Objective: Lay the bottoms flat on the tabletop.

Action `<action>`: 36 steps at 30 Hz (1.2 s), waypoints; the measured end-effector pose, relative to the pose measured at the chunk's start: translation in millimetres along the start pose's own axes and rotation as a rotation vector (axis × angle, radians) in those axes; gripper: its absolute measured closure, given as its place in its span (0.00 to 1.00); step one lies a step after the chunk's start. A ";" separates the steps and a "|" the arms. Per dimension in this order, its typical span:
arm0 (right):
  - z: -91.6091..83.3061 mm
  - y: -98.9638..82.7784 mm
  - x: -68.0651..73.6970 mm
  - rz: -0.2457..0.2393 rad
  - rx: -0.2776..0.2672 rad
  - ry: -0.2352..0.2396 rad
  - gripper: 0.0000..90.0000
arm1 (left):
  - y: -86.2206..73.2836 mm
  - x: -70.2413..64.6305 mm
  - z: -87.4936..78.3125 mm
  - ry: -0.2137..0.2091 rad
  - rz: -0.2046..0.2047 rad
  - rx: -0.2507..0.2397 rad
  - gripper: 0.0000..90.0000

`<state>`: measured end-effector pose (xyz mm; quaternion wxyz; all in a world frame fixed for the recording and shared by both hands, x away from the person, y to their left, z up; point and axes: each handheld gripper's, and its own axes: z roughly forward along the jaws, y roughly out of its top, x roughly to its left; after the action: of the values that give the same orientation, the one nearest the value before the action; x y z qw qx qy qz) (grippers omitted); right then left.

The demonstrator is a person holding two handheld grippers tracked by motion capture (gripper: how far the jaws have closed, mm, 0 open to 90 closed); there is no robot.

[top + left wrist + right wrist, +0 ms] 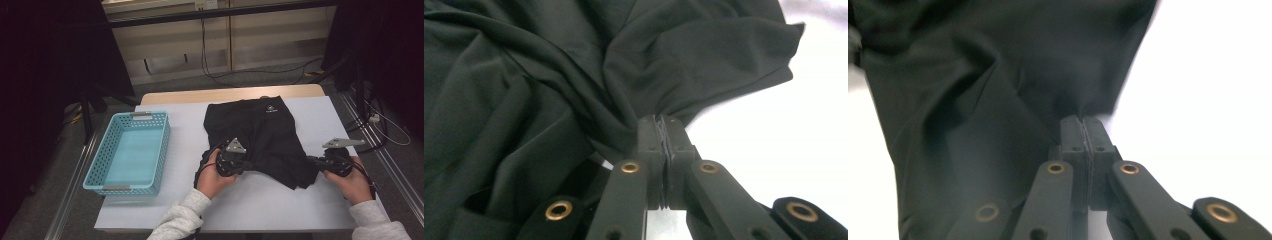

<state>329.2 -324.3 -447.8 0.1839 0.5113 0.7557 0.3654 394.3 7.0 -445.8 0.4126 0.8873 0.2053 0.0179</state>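
White, matte and smooth, the bench (165,200) runs under everything I am working on, with a pale wooden edge showing along its far side and dark floor and trailing cables beyond.

On its middle lies a black garment of thin, soft, slightly glossy fabric (260,135), flat and squarish at the far end where a small pale logo sits, and bunched into deep folds at the near end. My left tongs (246,164) are pinched fully together on a gathered fold at the garment's near left corner; in the left gripper view the cloth (574,90) fans out from the closed pads in ropey creases, and the fabric's free edge curls over bare bench to the right.

My right tongs (311,161) are likewise clamped tight on the garment's near right corner. In the right gripper view the black cloth (998,75) rises from the pads as a smoother, blurred sheet with one long soft ridge.

To the left of the garment, well apart from it, sits a light blue rectangular plastic basket with perforated lattice walls (100,160), its long side running away from me.
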 end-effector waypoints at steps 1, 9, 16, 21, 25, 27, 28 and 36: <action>-3.7 2.1 -4.1 0.020 -0.037 0.003 1.00 | -0.2 0.7 -0.4 0.006 -0.003 -0.001 0.98; -3.6 -0.6 -12.2 0.031 -0.041 -0.088 0.90 | -1.7 6.8 -1.6 0.016 -0.023 0.005 0.98; -13.8 0.1 4.4 -0.025 -0.063 -0.019 0.80 | -1.4 9.1 -3.9 0.018 -0.033 -0.008 0.98; -7.5 -1.6 29.4 -0.090 -0.014 0.060 0.75 | 0.4 8.9 -3.8 0.015 -0.040 -0.007 0.98; 5.6 -6.4 33.3 -0.121 0.043 0.035 0.80 | 0.9 10.8 -5.2 0.016 -0.047 -0.008 0.98; 10.6 -7.7 29.9 -0.116 0.060 0.043 0.92 | 0.9 13.7 -7.4 0.021 -0.057 -0.009 0.99; 11.3 -7.0 28.3 -0.115 0.057 0.045 0.97 | 0.6 15.2 -8.6 0.022 -0.060 -0.018 0.99; 7.1 1.1 16.2 -0.037 -0.015 0.050 1.00 | -2.2 21.2 -14.6 0.033 -0.078 -0.033 0.99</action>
<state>327.8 -306.7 -450.2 0.1758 0.4867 0.7665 0.3804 409.9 26.9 -440.7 0.4242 0.8713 0.2462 0.0196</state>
